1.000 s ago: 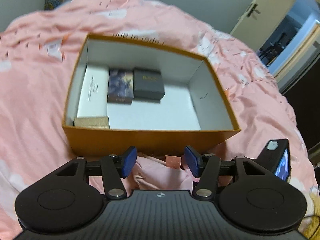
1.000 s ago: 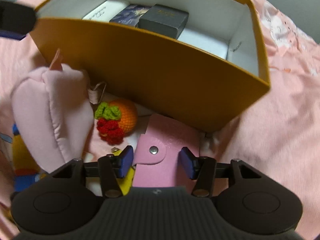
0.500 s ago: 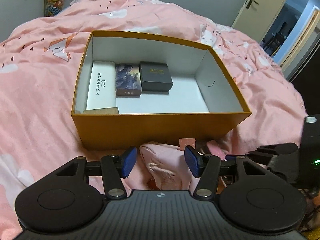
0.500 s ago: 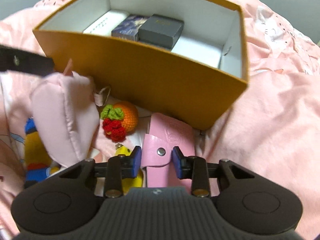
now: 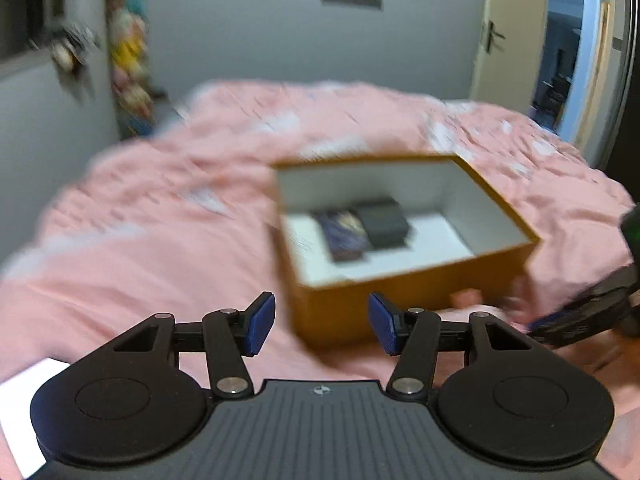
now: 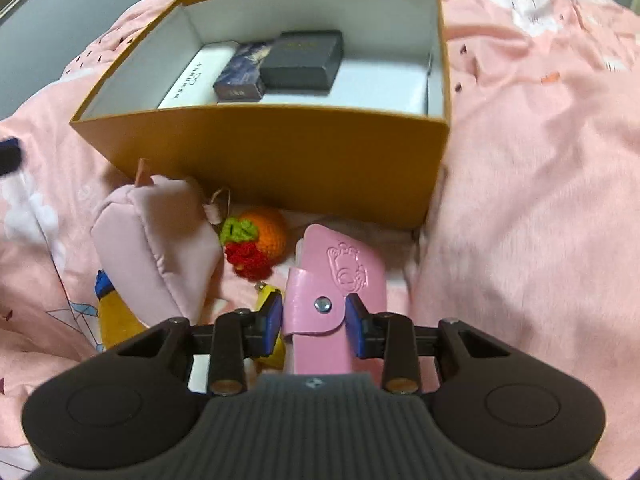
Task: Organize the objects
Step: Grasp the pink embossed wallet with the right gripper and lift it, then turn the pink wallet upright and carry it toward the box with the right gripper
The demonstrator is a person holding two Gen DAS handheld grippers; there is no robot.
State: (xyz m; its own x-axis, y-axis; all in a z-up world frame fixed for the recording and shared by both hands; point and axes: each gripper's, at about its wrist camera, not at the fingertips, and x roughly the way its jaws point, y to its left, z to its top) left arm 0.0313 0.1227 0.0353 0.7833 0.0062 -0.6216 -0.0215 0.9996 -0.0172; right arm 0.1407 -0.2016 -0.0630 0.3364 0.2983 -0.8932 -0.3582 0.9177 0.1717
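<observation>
A pink wallet was gripped in front of an orange box on the bed.

In the right wrist view, a padded pink pouch was seen at the left, touching the orange box; a knitted orange fruit lay between the pouch and the pink wallet. The wallet was clamped at its snap flap by the right gripper, just before the box wall. Inside the box, a white box, a blue box and a dark box were lined up. The left gripper was held wide and empty above the pink bed.
</observation>
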